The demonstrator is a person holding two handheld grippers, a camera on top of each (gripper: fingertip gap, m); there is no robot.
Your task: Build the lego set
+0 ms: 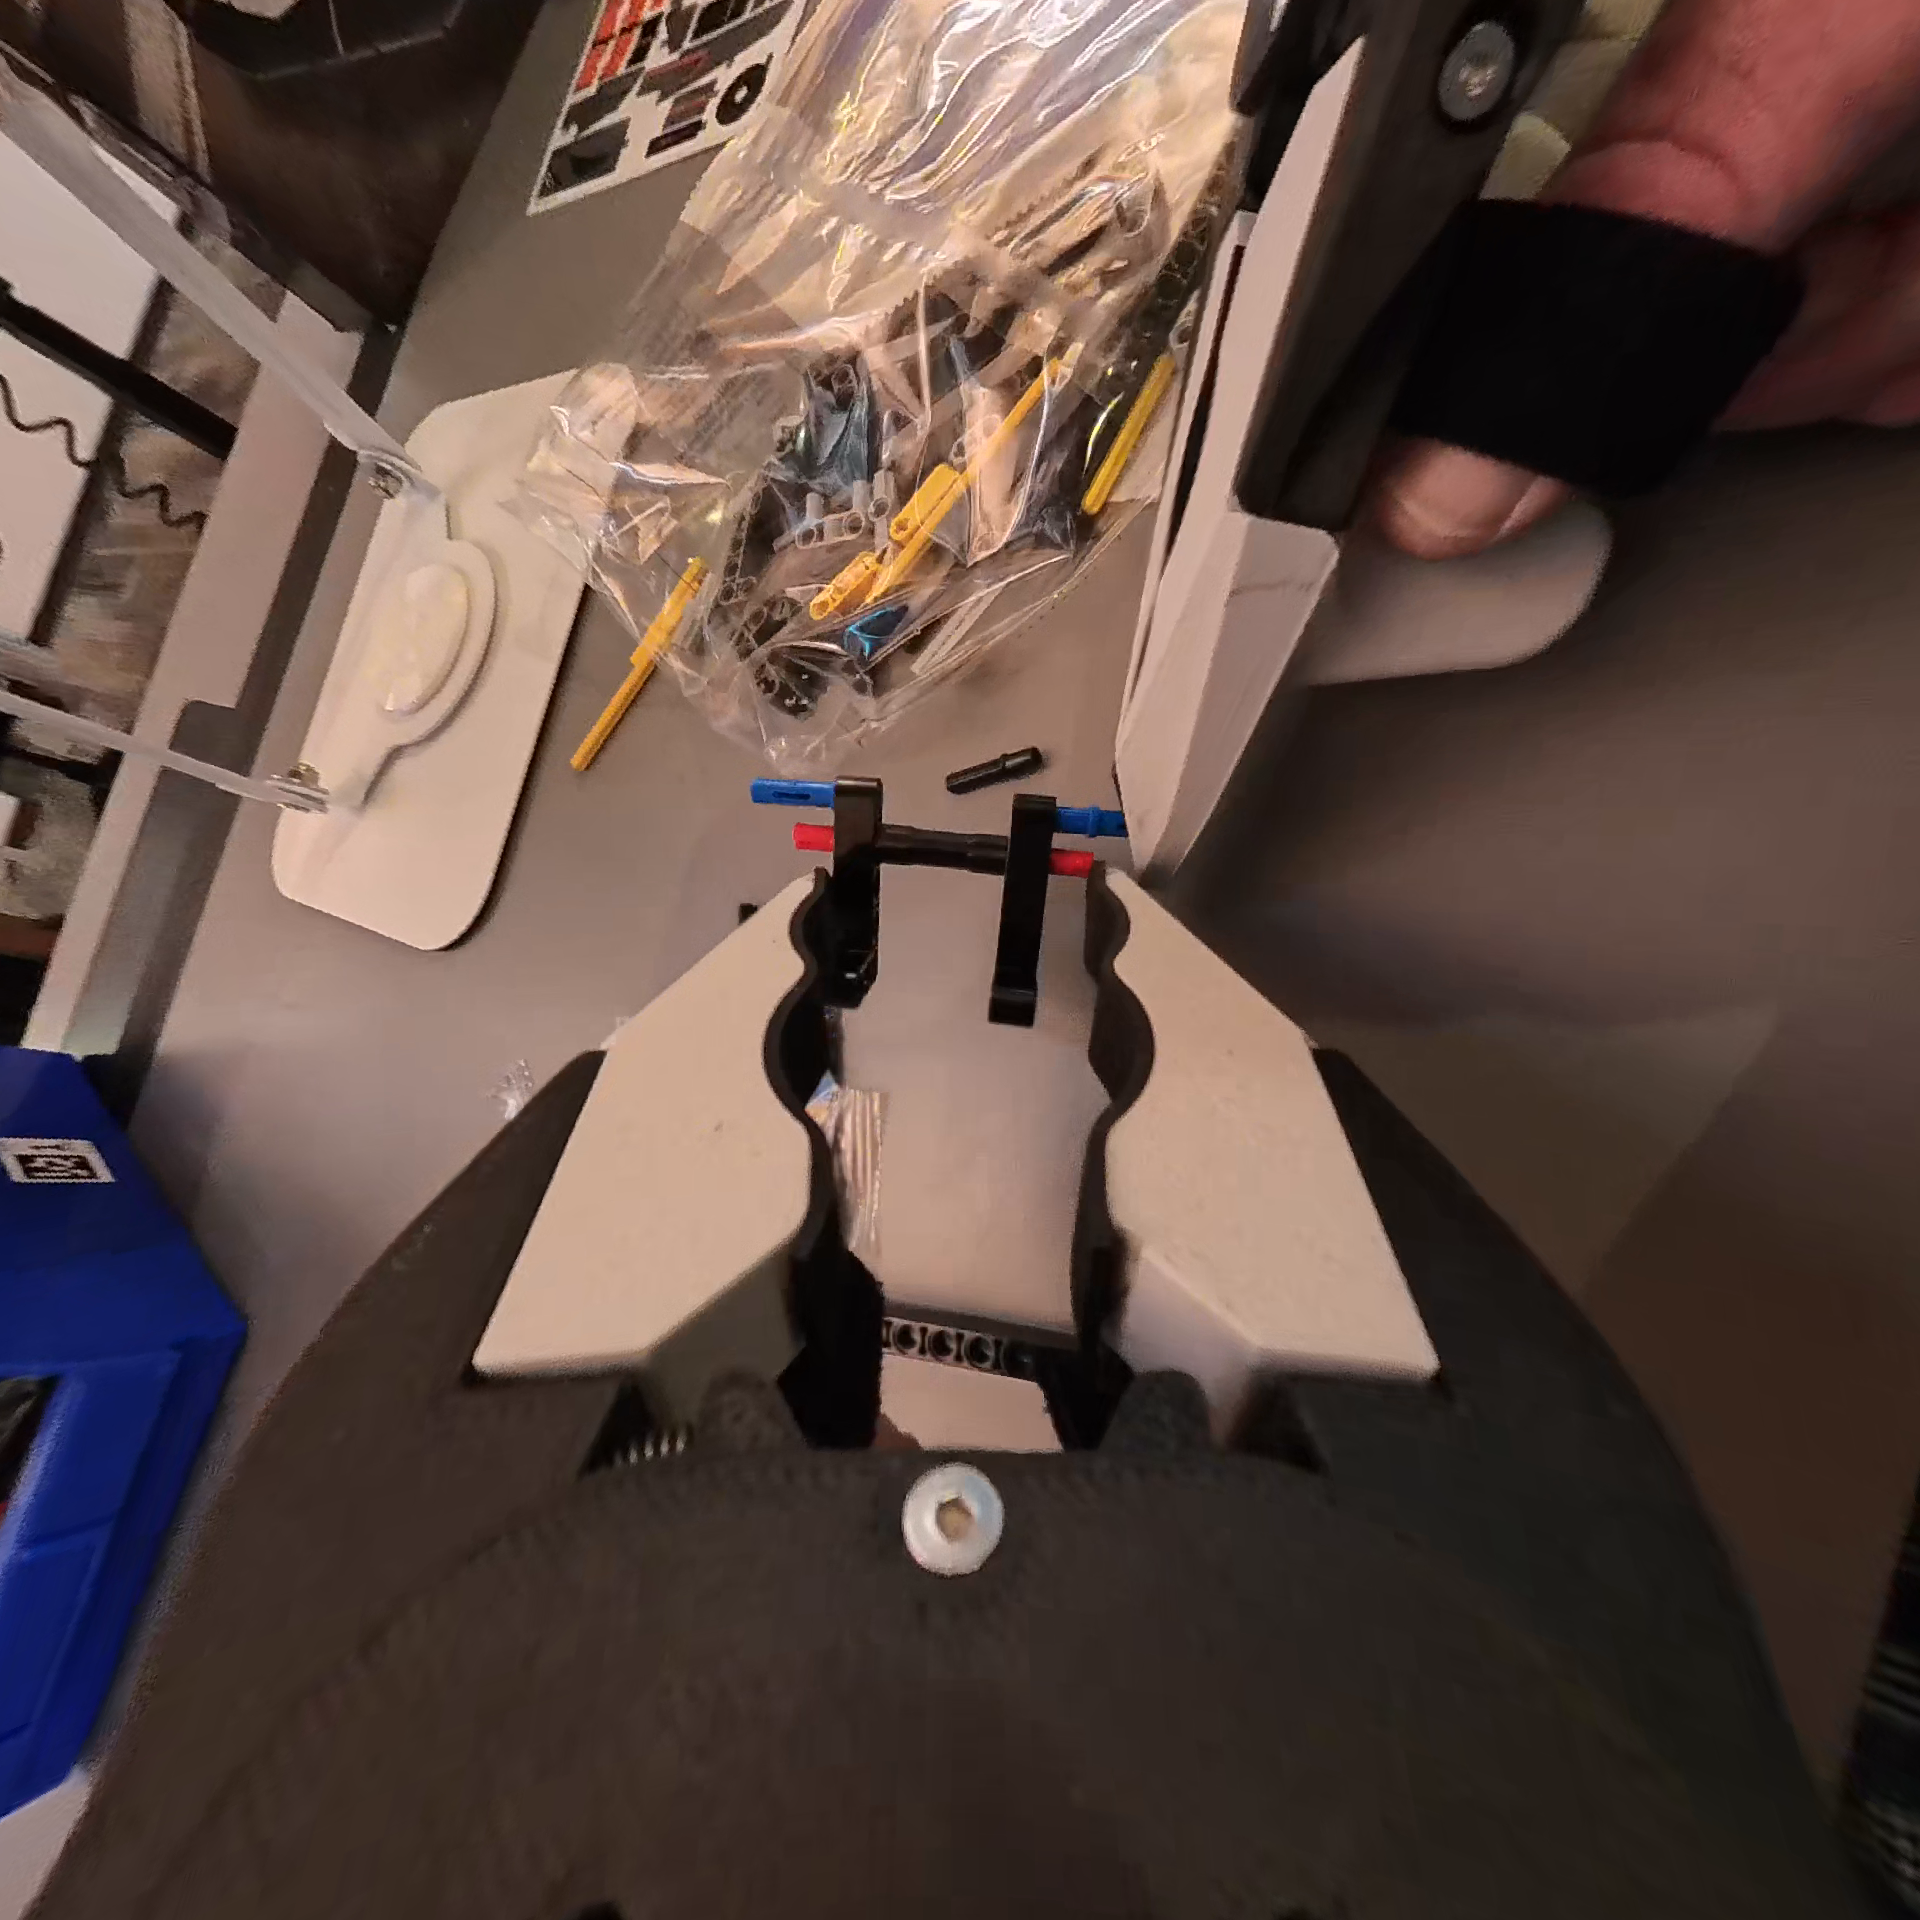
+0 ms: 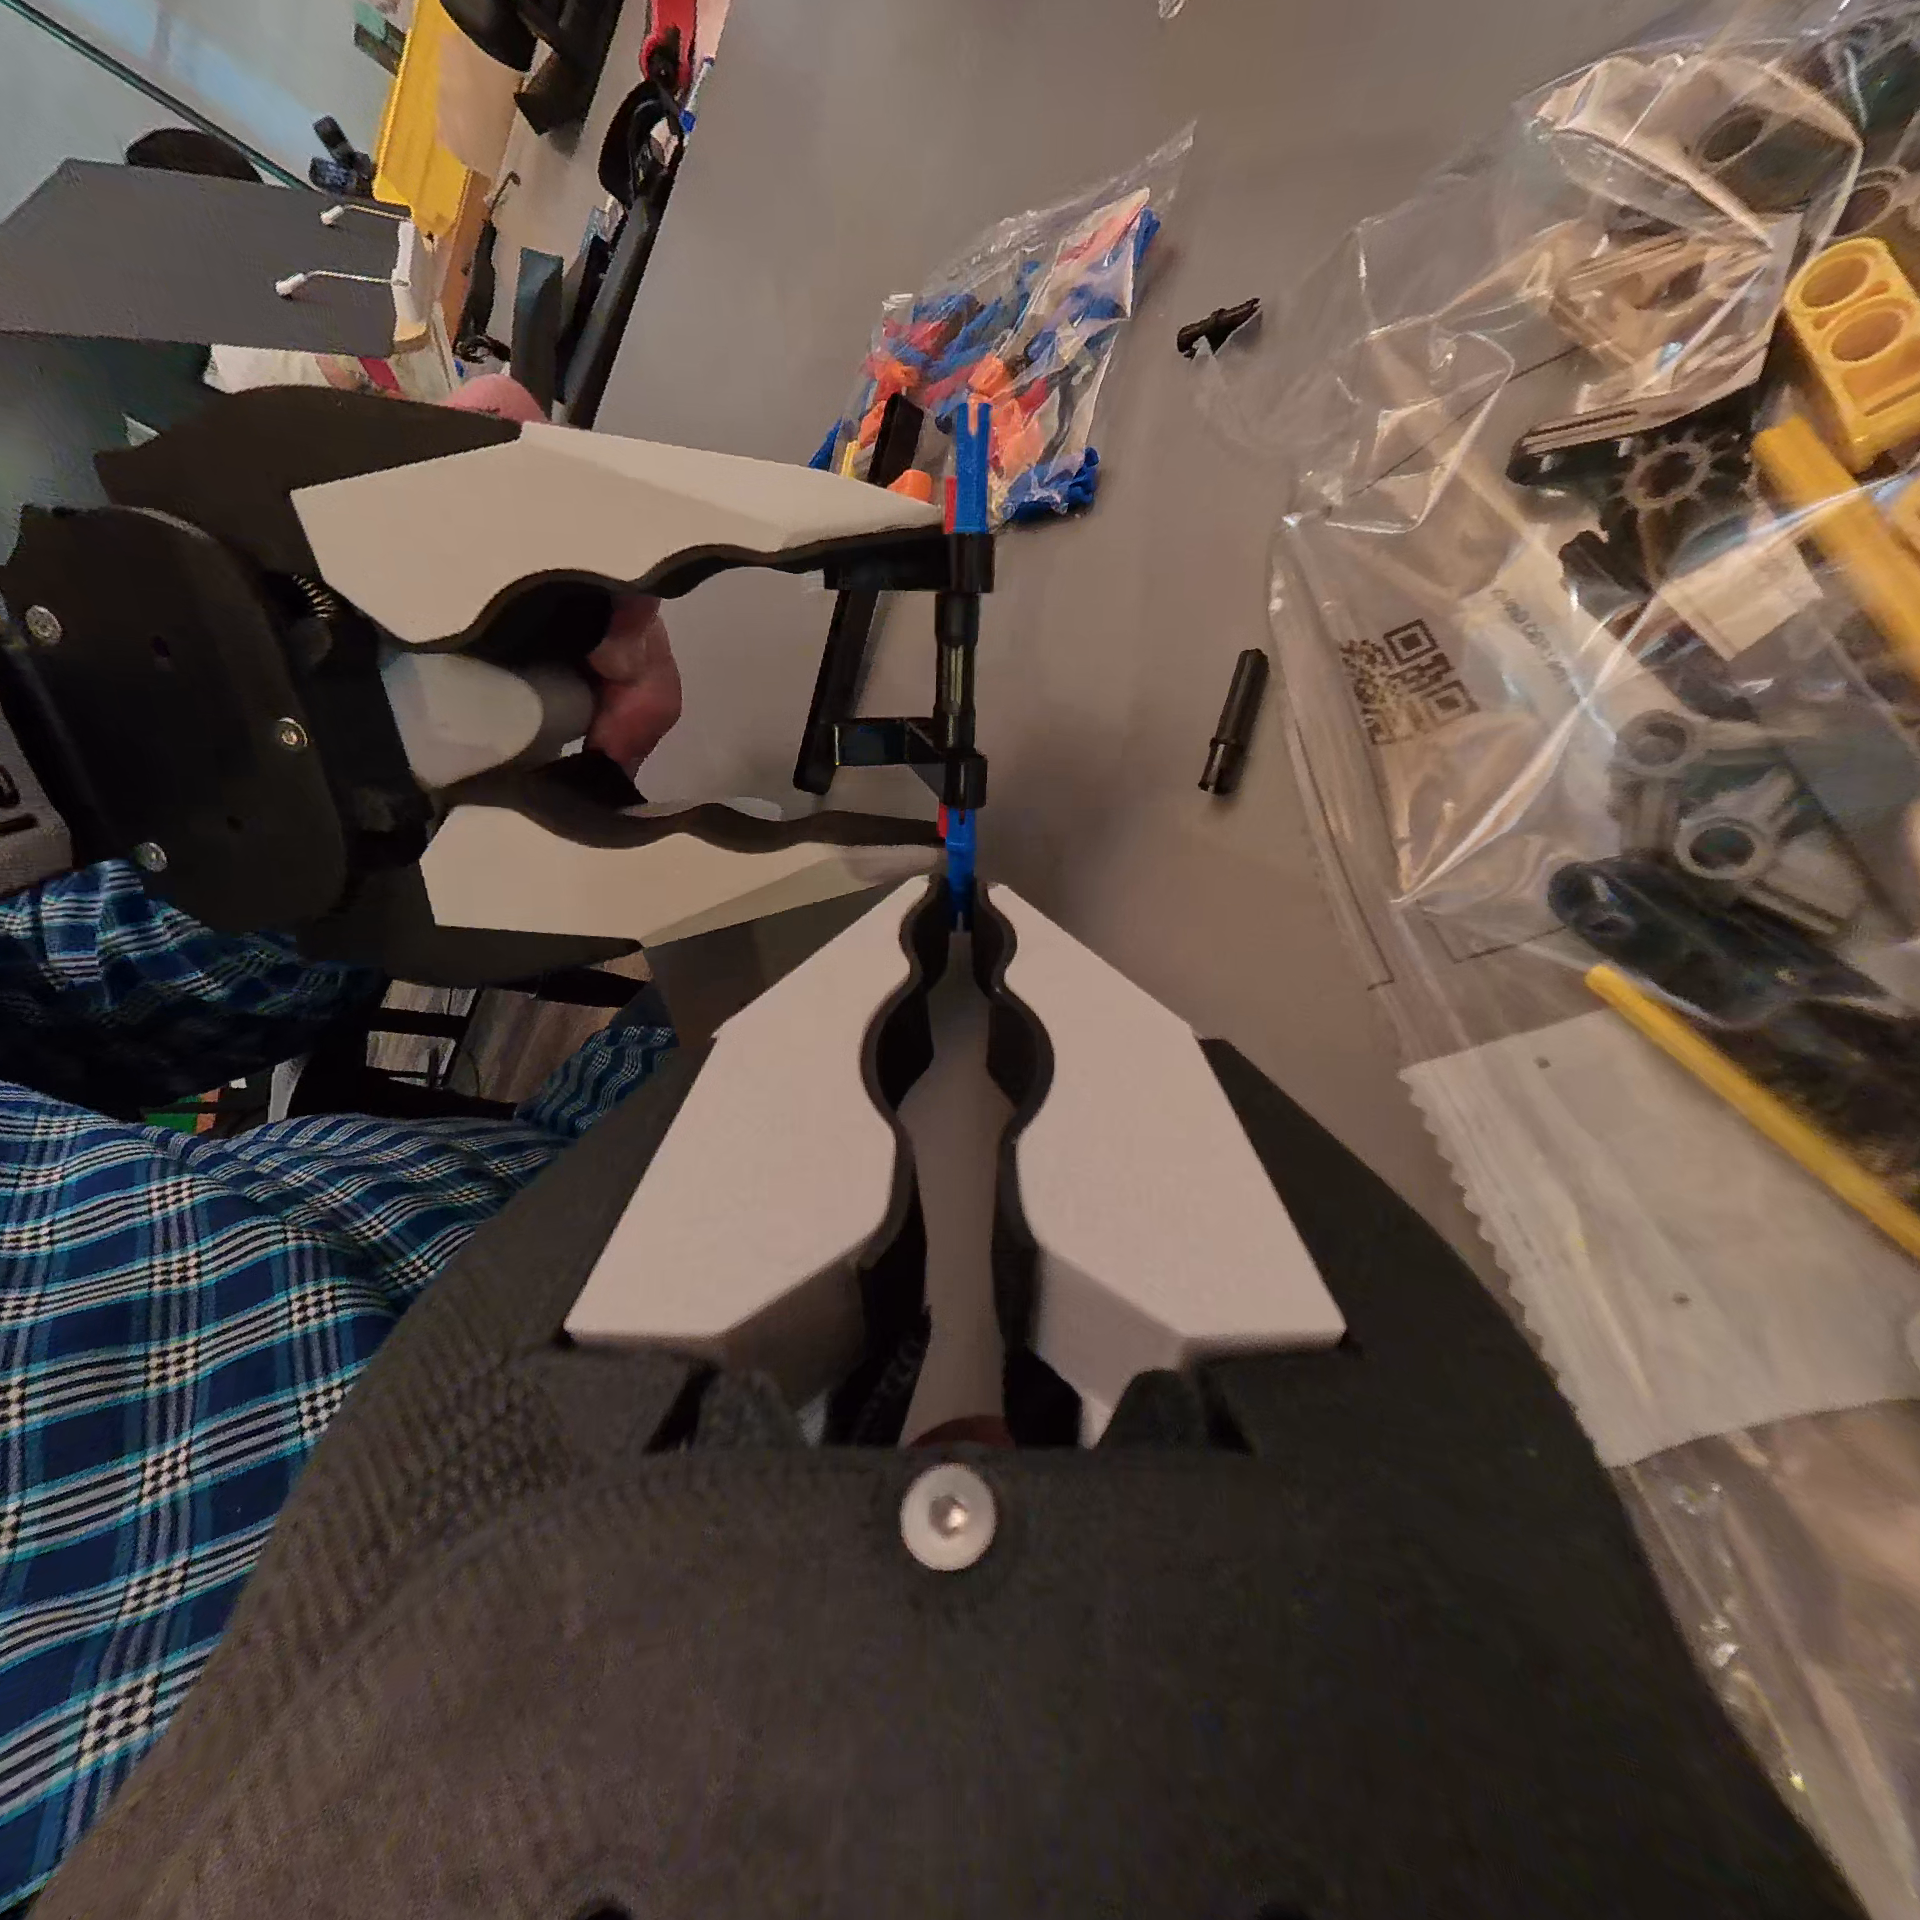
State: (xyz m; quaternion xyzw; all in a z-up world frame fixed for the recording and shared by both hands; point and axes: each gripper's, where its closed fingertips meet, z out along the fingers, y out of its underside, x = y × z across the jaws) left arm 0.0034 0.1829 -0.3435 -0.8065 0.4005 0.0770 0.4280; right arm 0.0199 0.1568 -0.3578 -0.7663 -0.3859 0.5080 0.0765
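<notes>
Left wrist view shows the left gripper (image 1: 951,904) holding a small black lego frame (image 1: 940,883) between its jaws. The frame has two black upright beams joined by a black axle, and the white fingers (image 1: 727,1091) press on the outer sides of the beams, so the jaws are clenched around the frame and hold it above the grey counter (image 1: 312,1039). A blue pin (image 1: 792,792) and a red pin (image 1: 812,836) stick out of the left beam, and a second blue pin (image 1: 1091,821) sticks out of the right beam.

The right gripper (image 2: 961,904) comes from the side of the frame. Its jaws are almost closed and they grasp the tip of the second blue pin (image 2: 958,862), which is still plugged in the frame. In this view the left gripper (image 2: 925,686) appears from the left with the frame (image 2: 904,665) between its fingers.

A loose black pin (image 1: 992,771) lies on the counter just beyond the frame. Behind it is a clear plastic bag (image 1: 883,468) with black, grey and yellow parts, and a long yellow axle (image 1: 639,665) lies beside this bag. A second bag (image 2: 997,364) with blue and orange small parts lies further away on the counter. A blue box (image 1: 94,1247) stands at the left edge.
</notes>
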